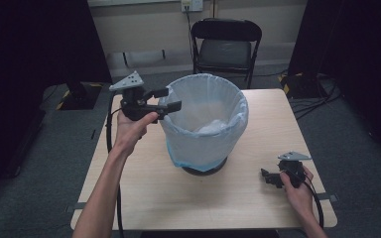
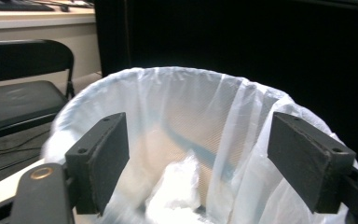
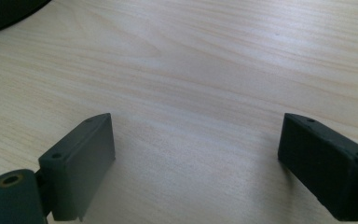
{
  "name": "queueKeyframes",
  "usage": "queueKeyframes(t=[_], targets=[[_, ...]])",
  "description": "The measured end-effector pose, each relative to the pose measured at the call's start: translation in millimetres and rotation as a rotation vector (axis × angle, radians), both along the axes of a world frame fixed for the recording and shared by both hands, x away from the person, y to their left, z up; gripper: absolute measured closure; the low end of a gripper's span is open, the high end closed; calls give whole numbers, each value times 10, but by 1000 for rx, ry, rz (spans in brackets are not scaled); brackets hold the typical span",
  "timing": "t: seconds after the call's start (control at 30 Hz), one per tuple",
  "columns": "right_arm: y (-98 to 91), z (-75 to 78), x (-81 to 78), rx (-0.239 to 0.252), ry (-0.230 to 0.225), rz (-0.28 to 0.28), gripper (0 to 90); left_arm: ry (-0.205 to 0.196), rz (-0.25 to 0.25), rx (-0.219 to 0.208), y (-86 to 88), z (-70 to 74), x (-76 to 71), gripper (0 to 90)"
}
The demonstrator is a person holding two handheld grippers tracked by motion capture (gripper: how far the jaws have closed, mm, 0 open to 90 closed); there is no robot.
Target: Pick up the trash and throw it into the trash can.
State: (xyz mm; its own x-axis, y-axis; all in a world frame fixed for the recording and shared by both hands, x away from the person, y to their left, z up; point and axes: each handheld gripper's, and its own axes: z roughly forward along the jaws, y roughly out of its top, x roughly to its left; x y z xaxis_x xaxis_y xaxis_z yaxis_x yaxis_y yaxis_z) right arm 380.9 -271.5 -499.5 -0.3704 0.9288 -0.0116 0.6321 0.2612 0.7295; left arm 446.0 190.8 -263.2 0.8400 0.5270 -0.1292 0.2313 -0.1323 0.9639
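While the left gripper [image 1: 170,98] is held up at the near-left rim of the bin, its jaws stand spread apart with nothing between them; in the left gripper view they frame the bin's mouth. The bin is a round waste basket lined with a thin, translucent white plastic bag [image 1: 206,121] whose edge is folded over the rim, and it stands on a dark round base at the middle of the pale wood-grain table [image 1: 258,201]. A crumpled white piece of plastic or paper [image 2: 177,189] lies inside at the bottom; which of the two cannot be told. The left hand [image 1: 131,126] grips the tool from below, and its grey three-cornered plate sits on top.

The right gripper [image 1: 269,177] rests low at the near-right part of the table, well apart from the bin, held by the right hand [image 1: 297,191]. In the right gripper view its jaws are wide apart over bare tabletop, gripping nothing.

A black folding chair [image 1: 226,47] stands beyond the far edge of the table, against a light wall.
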Motion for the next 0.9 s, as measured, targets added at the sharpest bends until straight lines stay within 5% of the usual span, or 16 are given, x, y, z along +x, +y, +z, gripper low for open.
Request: queueKeyframes(t=[0.37, 0.8, 0.9], targets=[[0, 0, 0, 0, 0, 0, 101, -33, 111, 46, 319, 12, -168, 180], [0, 0, 0, 0, 0, 0, 101, -37, 178, 36, 604, -274, -497, 157], [0, 0, 0, 0, 0, 0, 101, -21, 213, 82, 645, -348, -554, 156]])
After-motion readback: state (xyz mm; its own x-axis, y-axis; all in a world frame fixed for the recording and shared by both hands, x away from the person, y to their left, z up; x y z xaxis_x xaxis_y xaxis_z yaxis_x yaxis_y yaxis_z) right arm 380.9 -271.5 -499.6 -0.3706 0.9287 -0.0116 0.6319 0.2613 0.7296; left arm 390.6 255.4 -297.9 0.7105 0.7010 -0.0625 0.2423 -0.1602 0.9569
